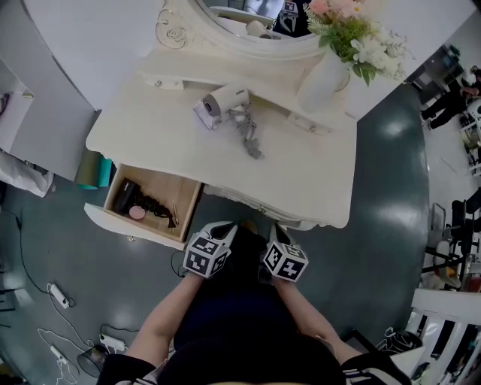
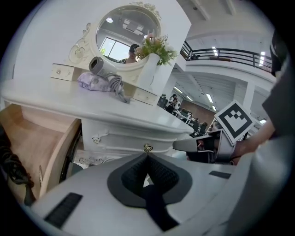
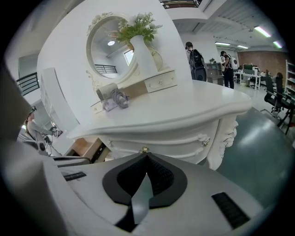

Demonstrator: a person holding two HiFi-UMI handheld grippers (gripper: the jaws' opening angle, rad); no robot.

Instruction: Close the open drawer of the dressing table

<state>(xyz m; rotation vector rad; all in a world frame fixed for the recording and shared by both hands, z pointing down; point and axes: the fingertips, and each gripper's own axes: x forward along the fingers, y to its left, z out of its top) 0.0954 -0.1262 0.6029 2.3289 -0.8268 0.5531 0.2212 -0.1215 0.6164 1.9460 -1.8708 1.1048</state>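
Observation:
The cream dressing table [image 1: 301, 177] stands ahead of me, and its left drawer [image 1: 143, 222] is pulled out, showing a wooden inside with a dark hair tool and a pink item. My left gripper [image 1: 222, 231] and right gripper [image 1: 276, 234] hang side by side in front of the table's middle, below its front edge, touching nothing. Both are shut and hold nothing. In the left gripper view the drawer's wooden inside [image 2: 32, 143] lies at the left, with the left gripper [image 2: 147, 156] pointing at a small brass knob [image 2: 147, 148]. The right gripper [image 3: 146, 157] faces the table front [image 3: 184, 138].
On the tabletop lie a white hairdryer [image 1: 222, 104] with a grey cord, and a white vase of flowers [image 1: 325, 79] before an oval mirror [image 1: 248, 22]. Cables and power strips [image 1: 60, 297] litter the grey floor at the left. A white panel [image 1: 22, 143] stands left of the table.

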